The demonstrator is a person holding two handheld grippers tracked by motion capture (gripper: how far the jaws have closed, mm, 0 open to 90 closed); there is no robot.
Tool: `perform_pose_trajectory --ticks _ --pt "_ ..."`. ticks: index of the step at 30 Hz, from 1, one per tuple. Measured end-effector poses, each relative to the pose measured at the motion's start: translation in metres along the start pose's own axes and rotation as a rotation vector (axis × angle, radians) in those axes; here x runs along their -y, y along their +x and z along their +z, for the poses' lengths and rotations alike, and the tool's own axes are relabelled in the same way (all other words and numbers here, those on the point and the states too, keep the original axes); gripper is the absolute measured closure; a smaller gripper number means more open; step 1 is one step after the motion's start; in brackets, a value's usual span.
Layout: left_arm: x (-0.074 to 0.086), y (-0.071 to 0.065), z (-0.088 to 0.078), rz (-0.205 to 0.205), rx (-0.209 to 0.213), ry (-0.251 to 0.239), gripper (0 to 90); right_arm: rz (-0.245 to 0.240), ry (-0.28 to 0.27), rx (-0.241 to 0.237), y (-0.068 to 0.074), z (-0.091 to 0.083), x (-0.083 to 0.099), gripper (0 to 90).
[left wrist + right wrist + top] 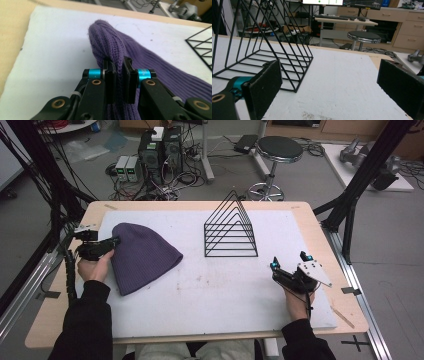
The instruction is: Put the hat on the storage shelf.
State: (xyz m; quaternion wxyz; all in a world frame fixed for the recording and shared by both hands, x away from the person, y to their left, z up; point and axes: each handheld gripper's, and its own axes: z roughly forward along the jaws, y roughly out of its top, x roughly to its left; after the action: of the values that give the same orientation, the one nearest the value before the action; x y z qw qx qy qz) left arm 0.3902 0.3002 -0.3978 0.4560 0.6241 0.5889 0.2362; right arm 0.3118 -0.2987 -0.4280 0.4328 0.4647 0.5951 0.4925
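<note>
A purple knitted beanie [141,256] lies flat on the white mat [225,290] at the left. My left gripper [115,241] is shut on the beanie's left edge; in the left gripper view a pinched ridge of the beanie [110,42] rises between the black jaws of the left gripper [120,75]. My right gripper [289,261] rests at the mat's right side, its jaws wide open and empty. In the right gripper view the right gripper [329,82] faces bare mat, with the black wire rack [262,47] ahead on its left.
The black triangular wire rack [231,227] stands upright at the mat's back centre. The wooden table rim [325,235] runs around the mat. A stool [278,150], computer towers [160,150] and cables sit on the floor beyond.
</note>
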Motion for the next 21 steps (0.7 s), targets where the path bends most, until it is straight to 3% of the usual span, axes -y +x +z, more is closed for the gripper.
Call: perform_pose_trajectory --ticks 4,7,9,15,21 --pt "-0.009 -0.014 -0.007 0.066 0.049 -0.044 82.7 -0.001 -0.005 -0.001 0.000 0.000 0.000 5.3" --pt "-0.016 -0.029 -0.012 0.164 0.076 -0.075 82.7 -0.004 -0.007 -0.002 0.001 0.000 0.000 5.3" --pt "-0.022 -0.042 -0.015 0.229 0.084 -0.105 82.6 -0.001 -0.007 -0.005 0.001 0.000 0.000 5.3" --pt "-0.041 -0.085 -0.027 0.368 0.157 -0.154 82.6 0.000 -0.009 -0.016 0.001 0.000 -0.001 5.3" --pt "-0.056 -0.122 -0.041 0.469 0.224 -0.209 82.5 -0.006 -0.015 -0.027 0.002 -0.001 -0.001 5.3"
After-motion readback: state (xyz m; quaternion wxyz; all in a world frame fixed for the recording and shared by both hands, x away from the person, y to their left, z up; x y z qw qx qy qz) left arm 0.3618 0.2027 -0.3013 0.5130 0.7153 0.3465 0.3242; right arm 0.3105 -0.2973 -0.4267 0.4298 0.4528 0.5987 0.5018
